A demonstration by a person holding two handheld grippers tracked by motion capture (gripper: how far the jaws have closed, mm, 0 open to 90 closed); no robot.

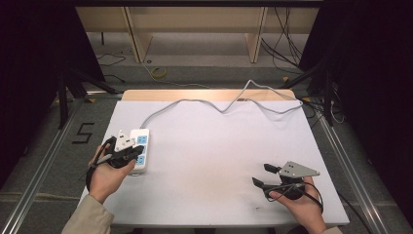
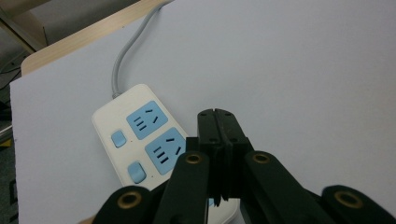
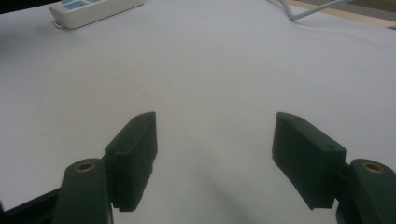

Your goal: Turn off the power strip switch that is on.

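High view: lying near the left edge of the white counter [image 1: 214,161], a white power strip [image 1: 141,148] with blue sockets, its grey cable [image 1: 195,102] running away toward the far edge and curling across the far right. Hovering over the near end of that strip, the left hand-held gripper [image 1: 127,155], gripped by the left hand [image 1: 109,173], jaws looking pressed together. Resting low over the bare counter at the near right, well apart from the strip, the right hand-held gripper [image 1: 260,174] in the right hand [image 1: 299,202], jaws standing spread with nothing between them. Showing on the floor left of the counter, a black taped "5" [image 1: 84,132].

Left gripper view: pressing flat against each other, the two black jaws of the left hand-held gripper [image 2: 217,114], holding nothing, poised above the power strip [image 2: 140,140]. Showing on the strip, two blue sockets and two blue buttons beside them; no readable brand or writing. Leaving the strip's far end, the grey cable [image 2: 123,65].

Right gripper view: standing wide apart and empty over the plain counter [image 3: 210,70], the right hand-held gripper [image 3: 212,135]. Lying at the top left, the power strip [image 3: 93,11]; crossing the top right, the cable [image 3: 303,11].
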